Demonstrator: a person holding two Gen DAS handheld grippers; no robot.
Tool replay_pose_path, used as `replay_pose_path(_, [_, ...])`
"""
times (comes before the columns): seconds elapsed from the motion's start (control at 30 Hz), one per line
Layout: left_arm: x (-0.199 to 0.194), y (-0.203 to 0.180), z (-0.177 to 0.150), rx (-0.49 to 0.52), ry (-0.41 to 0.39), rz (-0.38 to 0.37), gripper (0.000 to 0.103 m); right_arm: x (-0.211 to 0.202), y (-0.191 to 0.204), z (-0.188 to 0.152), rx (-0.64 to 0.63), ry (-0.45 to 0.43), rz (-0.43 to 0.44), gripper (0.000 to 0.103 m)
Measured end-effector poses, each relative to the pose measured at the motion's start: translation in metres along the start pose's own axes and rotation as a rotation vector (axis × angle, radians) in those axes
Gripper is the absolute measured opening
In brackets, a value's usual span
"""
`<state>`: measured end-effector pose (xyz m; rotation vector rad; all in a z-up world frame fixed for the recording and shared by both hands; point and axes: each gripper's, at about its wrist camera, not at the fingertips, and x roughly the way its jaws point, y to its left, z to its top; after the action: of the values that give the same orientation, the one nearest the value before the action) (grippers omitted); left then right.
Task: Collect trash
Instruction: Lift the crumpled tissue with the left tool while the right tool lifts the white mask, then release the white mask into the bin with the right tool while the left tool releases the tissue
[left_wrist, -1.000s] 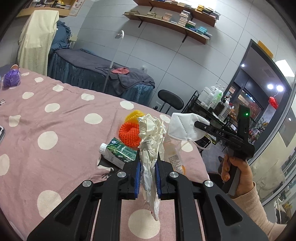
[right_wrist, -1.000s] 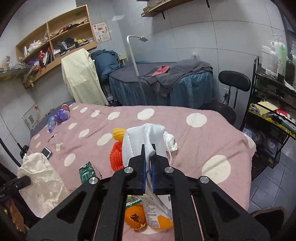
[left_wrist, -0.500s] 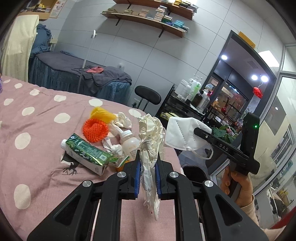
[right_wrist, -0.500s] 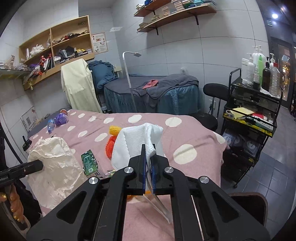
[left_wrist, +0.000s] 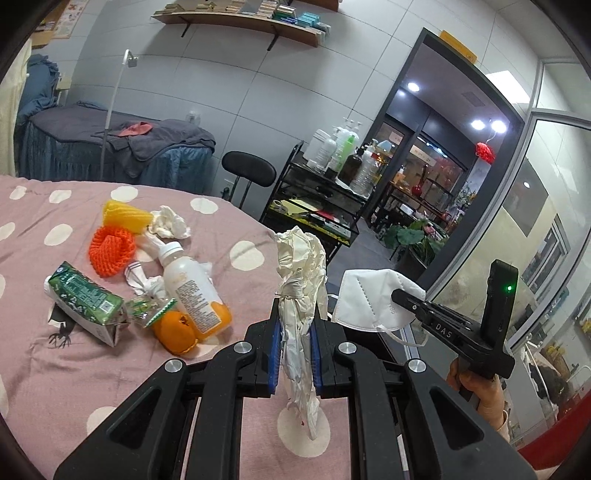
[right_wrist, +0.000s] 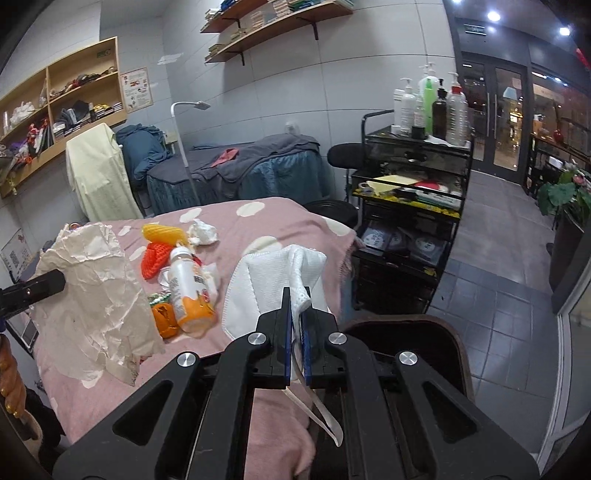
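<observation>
My left gripper (left_wrist: 294, 328) is shut on a crumpled cream paper bag (left_wrist: 300, 280), held above the bed's near corner; the bag also shows in the right wrist view (right_wrist: 92, 291). My right gripper (right_wrist: 295, 321) is shut on a white face mask (right_wrist: 266, 284), held past the bed's edge over a dark brown bin (right_wrist: 413, 343); the mask also shows in the left wrist view (left_wrist: 373, 302). On the pink dotted bedspread (left_wrist: 55, 369) lie a green carton (left_wrist: 86, 299), a juice bottle (left_wrist: 194, 288), an orange peel (left_wrist: 175, 330), an orange foam net (left_wrist: 110, 251), a yellow net (left_wrist: 123, 216) and a tissue (left_wrist: 168, 221).
A black trolley (right_wrist: 410, 184) with bottles stands just beyond the bed's corner. A black stool (left_wrist: 249, 173) and a massage bed with grey covers (left_wrist: 122, 147) stand behind. Tiled floor (right_wrist: 491, 280) lies to the right.
Both grippers have swung right, toward the bed's corner, carrying the paper bag and the mask. The mask now hangs over the bin's rim. The trash pile has shifted left in view.
</observation>
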<state>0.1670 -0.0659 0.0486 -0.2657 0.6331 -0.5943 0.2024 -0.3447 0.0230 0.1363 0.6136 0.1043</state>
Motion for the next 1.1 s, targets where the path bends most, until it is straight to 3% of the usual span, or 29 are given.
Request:
replay_pose_path(0.33, [0.035,-0.036,-0.001,0.024,0.048,-0.083,0.013,0.002,-0.069,-0.038,0.119,0.085,-0.138,0.005])
replay_pose_path(0.83, [0.076,-0.069,-0.006,0.046,0.125,-0.126,0.013,0.09,-0.109,-0.122,0.235,0.319,-0.222,0.006])
replay_pose_path(0.9, [0.082,-0.071,-0.007,0.046,0.14,-0.132,0.013,0.097,-0.113,-0.129,0.261,0.334,-0.226,0.019])
replay_pose_path(0.97, [0.087,-0.073,-0.007,0.044,0.15,-0.137,0.013,0.099,-0.117,-0.134,0.3,0.333,-0.213,0.066])
replay_pose_path(1.0, [0.091,-0.074,-0.009,0.045,0.158,-0.141,0.013,0.098,-0.119,-0.136,0.319,0.321,-0.217,0.074])
replay_pose_path(1.1, [0.098,-0.08,-0.012,0.053,0.176,-0.148,0.013,0.089,-0.121,-0.139,0.346,0.289,-0.229,0.076])
